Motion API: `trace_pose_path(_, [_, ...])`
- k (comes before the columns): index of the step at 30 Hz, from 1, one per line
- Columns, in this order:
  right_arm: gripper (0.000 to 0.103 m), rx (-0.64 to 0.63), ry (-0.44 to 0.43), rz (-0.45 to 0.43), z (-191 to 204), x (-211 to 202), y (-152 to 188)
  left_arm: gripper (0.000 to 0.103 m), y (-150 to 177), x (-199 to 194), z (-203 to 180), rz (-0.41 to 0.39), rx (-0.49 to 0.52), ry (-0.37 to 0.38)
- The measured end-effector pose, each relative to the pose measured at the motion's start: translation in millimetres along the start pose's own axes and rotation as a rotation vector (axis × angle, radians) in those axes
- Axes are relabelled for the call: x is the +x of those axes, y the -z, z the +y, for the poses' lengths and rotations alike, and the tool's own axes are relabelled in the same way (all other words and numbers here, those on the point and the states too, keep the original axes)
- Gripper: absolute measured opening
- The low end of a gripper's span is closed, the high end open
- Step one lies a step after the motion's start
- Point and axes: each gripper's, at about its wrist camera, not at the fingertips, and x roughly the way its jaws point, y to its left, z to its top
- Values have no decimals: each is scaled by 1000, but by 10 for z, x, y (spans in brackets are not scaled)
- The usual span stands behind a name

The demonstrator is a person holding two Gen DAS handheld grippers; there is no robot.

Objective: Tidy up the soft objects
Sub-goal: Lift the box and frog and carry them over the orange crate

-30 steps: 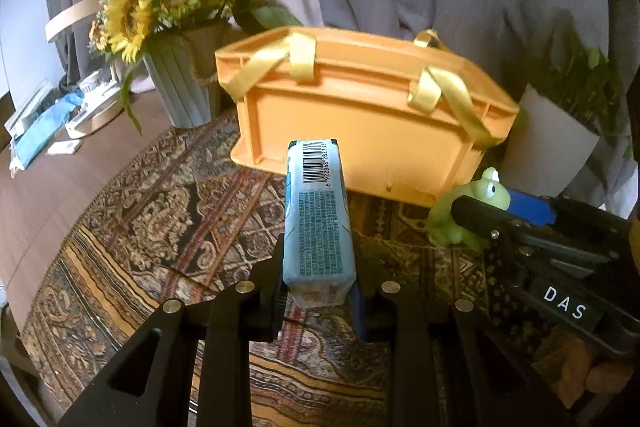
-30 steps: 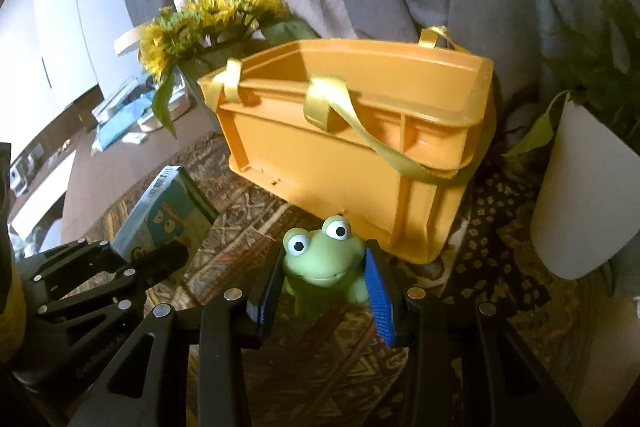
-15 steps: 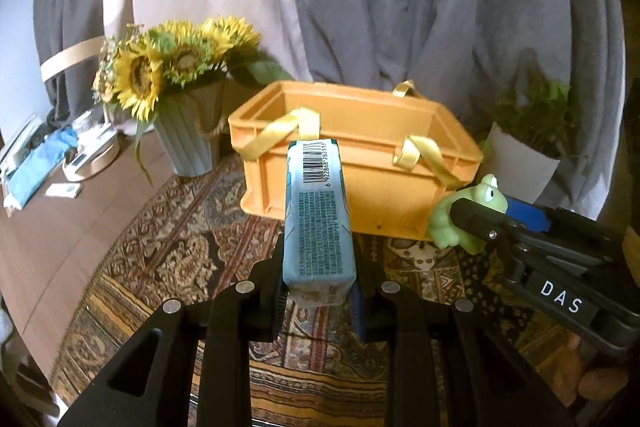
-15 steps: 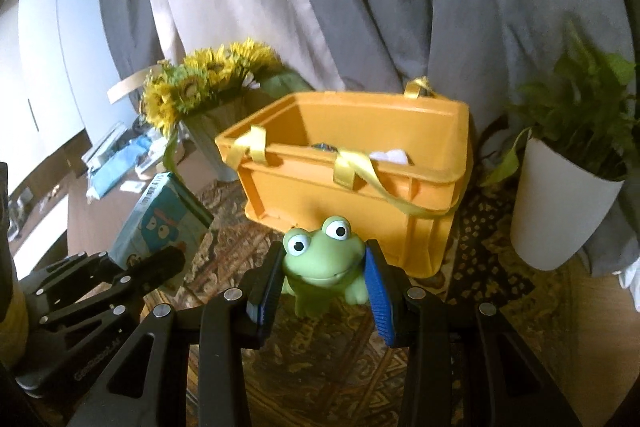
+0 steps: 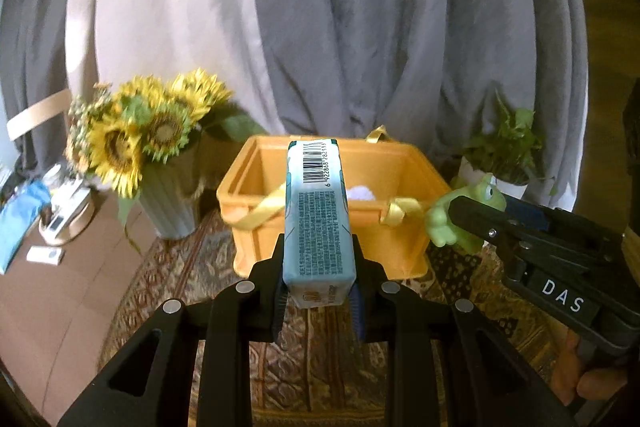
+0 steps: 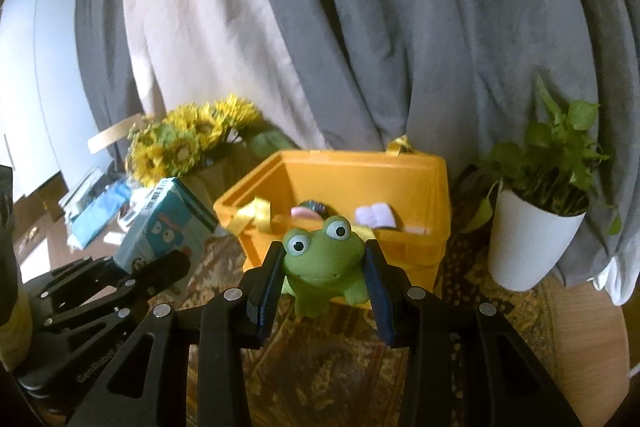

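Note:
My left gripper is shut on a light blue tissue pack with a barcode, held up in front of the orange basket. The pack also shows in the right wrist view. My right gripper is shut on a green toy frog, held above the rug before the basket. The frog also shows in the left wrist view, to the right of the pack. Inside the basket lie a white soft piece and a pink item.
A grey vase of sunflowers stands left of the basket. A white pot with a green plant stands to its right. A patterned rug covers the wooden table. Grey and beige curtains hang behind. Blue and white clutter lies far left.
Both grippers have risen with their loads. The basket now sits lower in both views and its inside shows.

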Motion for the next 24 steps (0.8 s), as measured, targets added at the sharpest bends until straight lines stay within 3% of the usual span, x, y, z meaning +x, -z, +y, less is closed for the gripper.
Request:
trace_pose_path(10, [41, 32, 64, -64, 140, 19, -252, 26, -308, 100, 196, -28, 22, 92])
trace_pose_path(24, [41, 56, 100, -70, 39, 324, -566, 26, -712, 437, 267, -65, 49, 115])
